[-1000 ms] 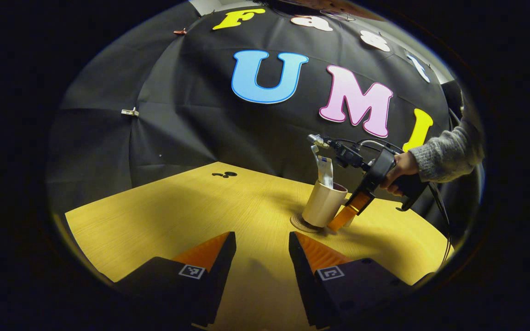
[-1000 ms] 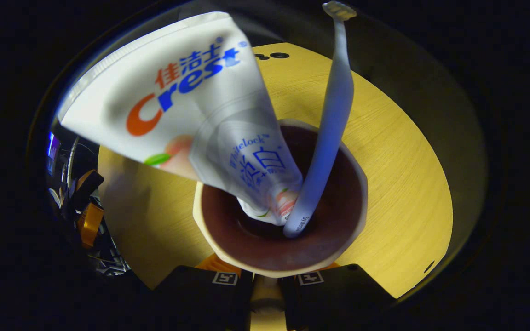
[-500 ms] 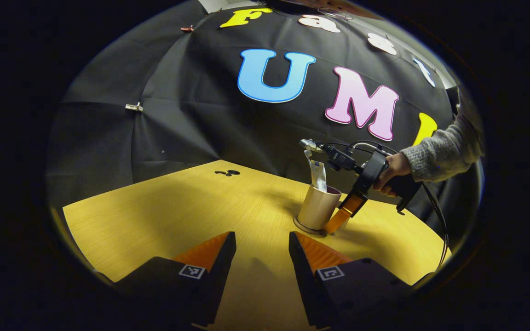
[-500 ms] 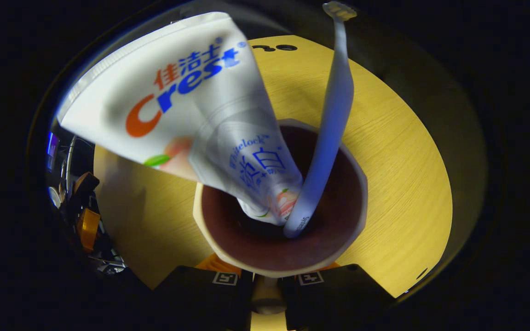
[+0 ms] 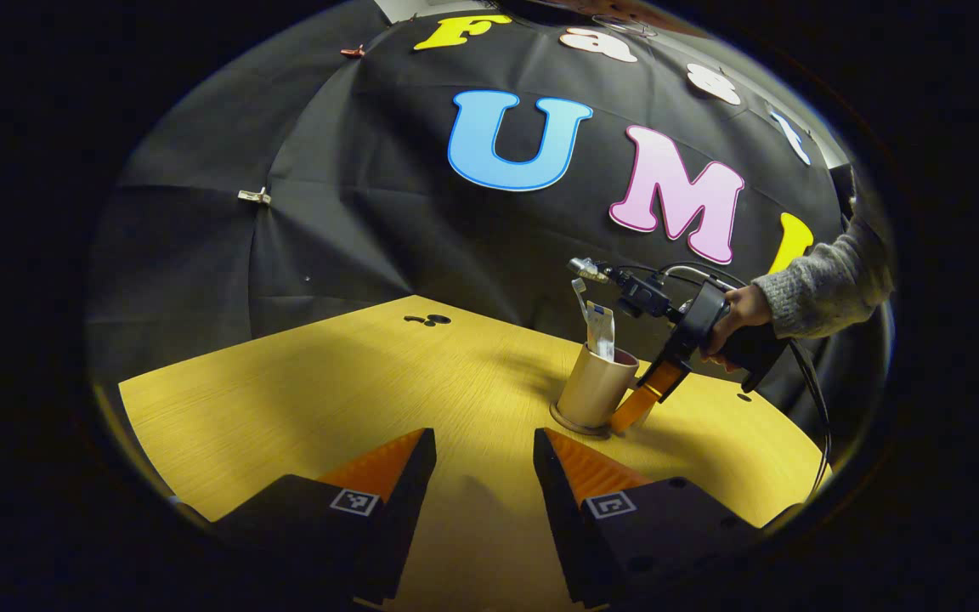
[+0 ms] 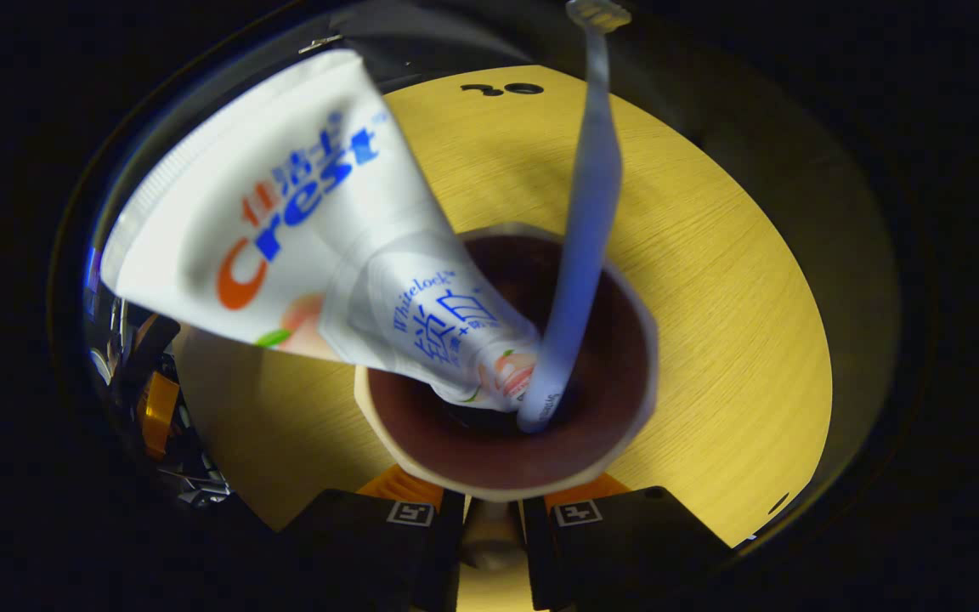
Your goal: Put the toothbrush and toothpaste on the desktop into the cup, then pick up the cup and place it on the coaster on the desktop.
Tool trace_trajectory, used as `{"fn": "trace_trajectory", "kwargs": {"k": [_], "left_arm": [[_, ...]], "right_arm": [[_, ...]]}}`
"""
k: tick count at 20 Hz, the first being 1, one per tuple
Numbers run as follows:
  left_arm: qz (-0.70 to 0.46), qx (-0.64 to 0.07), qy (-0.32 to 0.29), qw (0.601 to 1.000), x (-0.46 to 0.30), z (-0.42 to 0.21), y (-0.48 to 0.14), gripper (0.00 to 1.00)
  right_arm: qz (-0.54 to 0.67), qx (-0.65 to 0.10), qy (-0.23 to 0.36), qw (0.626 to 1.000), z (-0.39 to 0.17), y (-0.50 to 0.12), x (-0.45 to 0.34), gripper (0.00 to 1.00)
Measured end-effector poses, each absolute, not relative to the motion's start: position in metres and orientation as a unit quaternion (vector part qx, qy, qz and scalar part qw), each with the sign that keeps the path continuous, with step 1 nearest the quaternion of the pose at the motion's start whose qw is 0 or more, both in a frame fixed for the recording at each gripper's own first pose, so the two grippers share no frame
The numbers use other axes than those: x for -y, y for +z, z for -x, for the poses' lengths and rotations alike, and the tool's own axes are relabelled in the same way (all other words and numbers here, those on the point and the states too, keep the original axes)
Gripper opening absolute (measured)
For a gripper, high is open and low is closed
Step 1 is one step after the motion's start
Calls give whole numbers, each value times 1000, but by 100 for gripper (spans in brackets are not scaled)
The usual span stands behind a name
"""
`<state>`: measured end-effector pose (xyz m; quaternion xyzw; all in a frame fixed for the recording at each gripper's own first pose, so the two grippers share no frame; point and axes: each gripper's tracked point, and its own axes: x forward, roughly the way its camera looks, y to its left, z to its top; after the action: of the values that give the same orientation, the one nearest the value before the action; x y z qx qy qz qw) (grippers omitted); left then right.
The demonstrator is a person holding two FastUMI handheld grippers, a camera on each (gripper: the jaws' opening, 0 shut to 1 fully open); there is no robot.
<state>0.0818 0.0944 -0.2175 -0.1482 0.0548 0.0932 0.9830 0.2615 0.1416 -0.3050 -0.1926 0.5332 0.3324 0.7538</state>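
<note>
Left gripper view: left claw (image 5: 483, 476) at bottom centre, spread apart and holding nothing, hovering over the yellow wood-grain desk (image 5: 302, 382). Right of centre, the beige paper cup (image 5: 594, 393) stands on the round dark coaster (image 5: 573, 422), with the white toothpaste tube (image 5: 601, 330) and pale toothbrush (image 5: 580, 293) sticking out of it. Right claw (image 5: 636, 408) sits low against the cup's side, held by a hand (image 5: 732, 316) in a grey knit sleeve (image 5: 829, 285).

Right gripper view: cup (image 6: 387, 442) fills centre, brown inside; toothpaste tube (image 6: 302, 229) leans to upper left, toothbrush (image 6: 587, 212) leans to top. Right claw (image 6: 494, 531) at bottom, fingers close together around a narrow part on the cup's near side, apparently pinching it.

Risk: both items are tall and lean hard, so a jerky release or sideways pull-out could tip the cup off the coaster or flick the tube out.

Count: one cup, one coaster, one tube, one toothbrush, two claws.
</note>
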Motion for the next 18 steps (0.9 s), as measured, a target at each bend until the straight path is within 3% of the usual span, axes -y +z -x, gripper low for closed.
{"fn": "trace_trajectory", "kwargs": {"k": [2,4,6,7,11,12,13,14,15,18], "left_arm": [[148,-57,91,983,-92,-82,-214,73],[146,-60,86,984,-88,-81,-209,73],[143,-63,79,985,-83,-81,-202,73],[142,-63,73,985,-78,-82,-197,73],[141,-66,50,987,-60,-81,-170,73],[143,-66,44,987,-55,-80,-162,73],[144,-67,38,987,-52,-79,-153,73],[144,-66,31,987,-49,-78,-143,73],[140,-67,26,987,-47,-75,-133,73],[118,-68,11,991,-40,-66,-104,73]], "right_arm": [[185,-530,329,760,-260,-298,-137,41],[176,-520,326,770,-258,-284,-133,61],[165,-502,325,784,-257,-262,-130,48],[155,-494,326,791,-255,-249,-131,56],[94,-472,335,810,-241,-201,-130,62],[82,-463,336,816,-238,-188,-129,56],[71,-450,339,823,-235,-176,-127,57],[60,-435,339,832,-233,-162,-123,65],[51,-420,336,841,-231,-149,-118,59],[21,-372,330,867,-217,-103,-103,59]]}}
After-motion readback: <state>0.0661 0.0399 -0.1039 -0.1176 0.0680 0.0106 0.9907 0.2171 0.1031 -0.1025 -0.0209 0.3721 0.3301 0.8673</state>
